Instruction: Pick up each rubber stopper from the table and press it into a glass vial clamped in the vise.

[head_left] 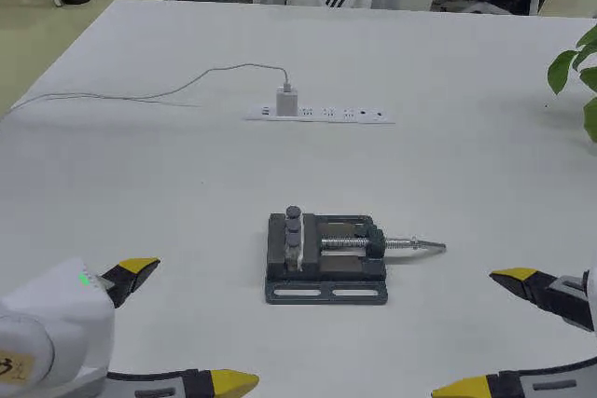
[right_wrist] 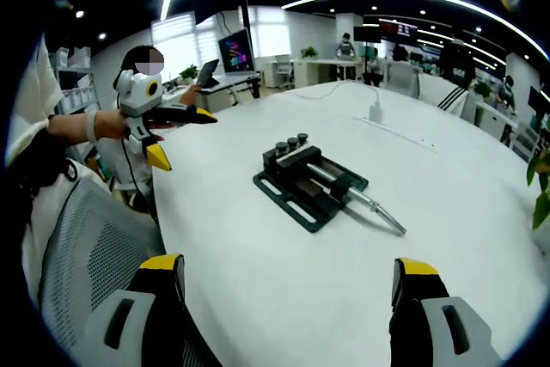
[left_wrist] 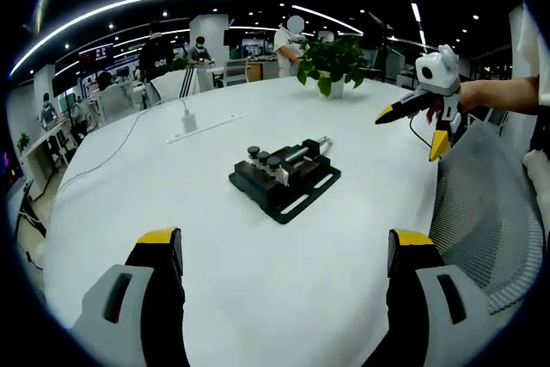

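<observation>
A black bench vise [head_left: 326,263] sits mid-table with its screw handle [head_left: 415,245] pointing right. Three vials capped with dark stoppers [head_left: 293,228] stand in a row in its jaws, also seen in the left gripper view [left_wrist: 262,157] and the right gripper view [right_wrist: 291,144]. My left gripper [head_left: 187,323] is open at the near left, well short of the vise [left_wrist: 286,174], with nothing between its yellow-tipped fingers. My right gripper [head_left: 485,331] is open at the near right, likewise apart from the vise [right_wrist: 314,182] and holding nothing.
A white power strip [head_left: 322,114] with a plugged charger [head_left: 286,100] and a trailing cable lies behind the vise. Plant leaves [head_left: 578,67] hang in at the right edge. Chairs stand beyond the far table edge. A mesh chair [left_wrist: 490,212] is by the near edge.
</observation>
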Available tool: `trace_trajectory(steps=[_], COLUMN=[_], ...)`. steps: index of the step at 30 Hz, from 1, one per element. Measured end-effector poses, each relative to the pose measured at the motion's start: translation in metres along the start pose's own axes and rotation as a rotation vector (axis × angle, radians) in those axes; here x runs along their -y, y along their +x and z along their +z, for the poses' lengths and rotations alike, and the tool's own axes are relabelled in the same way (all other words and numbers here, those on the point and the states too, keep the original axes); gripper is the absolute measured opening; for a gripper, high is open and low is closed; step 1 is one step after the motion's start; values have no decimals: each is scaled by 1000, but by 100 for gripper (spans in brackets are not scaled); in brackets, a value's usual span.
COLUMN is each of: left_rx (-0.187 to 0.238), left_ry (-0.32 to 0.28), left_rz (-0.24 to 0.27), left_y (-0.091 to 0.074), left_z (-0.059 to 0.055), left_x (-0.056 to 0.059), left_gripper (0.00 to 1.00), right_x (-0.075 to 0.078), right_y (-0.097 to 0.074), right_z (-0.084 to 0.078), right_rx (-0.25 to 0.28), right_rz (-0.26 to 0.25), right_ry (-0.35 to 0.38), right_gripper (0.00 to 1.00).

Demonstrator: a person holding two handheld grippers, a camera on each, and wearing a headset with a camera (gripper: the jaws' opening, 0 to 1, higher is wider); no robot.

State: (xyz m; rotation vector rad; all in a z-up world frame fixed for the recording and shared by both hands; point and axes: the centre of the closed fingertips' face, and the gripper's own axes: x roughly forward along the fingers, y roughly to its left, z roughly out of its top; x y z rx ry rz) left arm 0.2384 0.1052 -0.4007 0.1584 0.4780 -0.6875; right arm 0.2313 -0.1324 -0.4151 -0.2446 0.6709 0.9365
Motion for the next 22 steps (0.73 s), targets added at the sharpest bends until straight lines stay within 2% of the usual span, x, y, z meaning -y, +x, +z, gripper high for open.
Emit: trace_trajectory(steps=[4,13,22], left_rx=[7,24,37], left_ry=[0,-3,-9], left_rz=[7,16,11], left_y=[-2,-5,-1], left_z=[1,3,5], left_x=[-1,-3,-2], left_gripper=[99,99,99], right_x=[-3,-5,-14], right_y=[-6,-8,-5], right_z=[-4,-11,-3], right_rx=[8,-9,-14], right_rz=[-15,-29,-21], right_ry=[22,43,38], right_gripper=[99,99,99])
